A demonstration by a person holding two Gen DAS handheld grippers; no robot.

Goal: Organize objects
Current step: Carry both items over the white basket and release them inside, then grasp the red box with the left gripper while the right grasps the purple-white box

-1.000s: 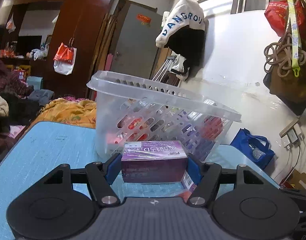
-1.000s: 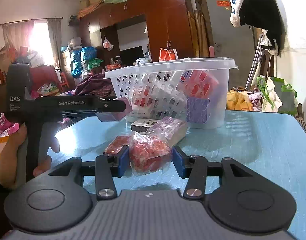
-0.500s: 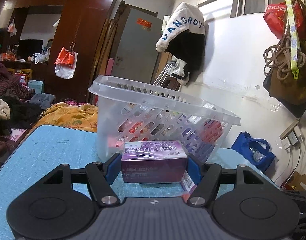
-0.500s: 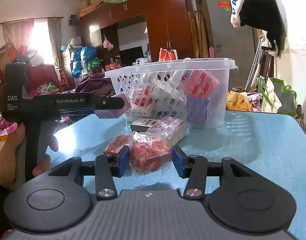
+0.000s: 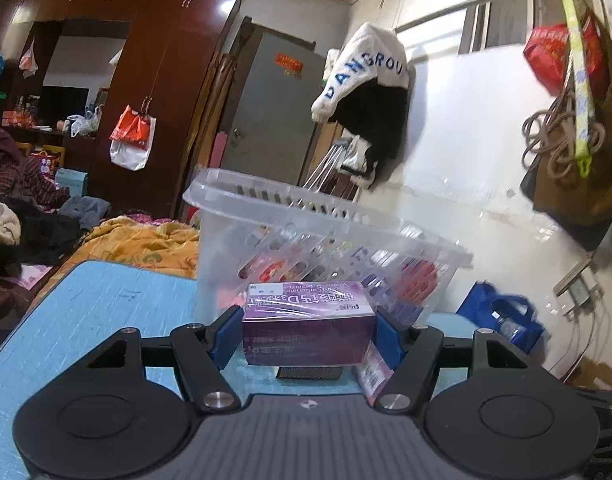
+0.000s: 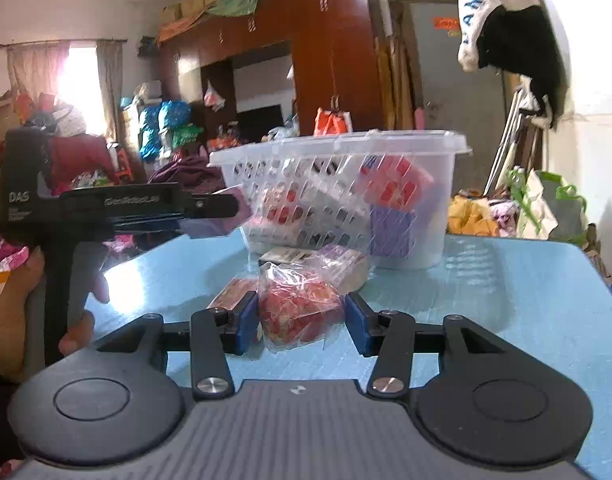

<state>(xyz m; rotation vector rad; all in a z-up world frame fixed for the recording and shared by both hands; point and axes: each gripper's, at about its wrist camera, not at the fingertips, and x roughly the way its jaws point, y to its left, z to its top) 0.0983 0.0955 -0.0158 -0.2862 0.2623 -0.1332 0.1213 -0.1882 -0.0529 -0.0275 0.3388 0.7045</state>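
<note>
My left gripper (image 5: 308, 330) is shut on a purple box (image 5: 308, 322) and holds it above the blue table, just before the clear plastic basket (image 5: 318, 240). From the right wrist view the left gripper (image 6: 230, 210) carries the purple box (image 6: 220, 222) near the basket's (image 6: 346, 192) left rim. My right gripper (image 6: 302, 320) stands around a clear bag of red snacks (image 6: 300, 306) on the table; its pads are close to the bag, contact unclear. The basket holds several red, white and purple packs.
On the blue table (image 6: 506, 300) behind the bag lie a black-and-white box (image 6: 284, 257), a purple wrapped pack (image 6: 342, 262) and a red pack (image 6: 234, 294). A dark box (image 5: 308, 372) lies under the left gripper. Beds and clothes crowd the room beyond.
My left gripper has risen with the purple box and come closer to the basket's rim. The right gripper has barely moved.
</note>
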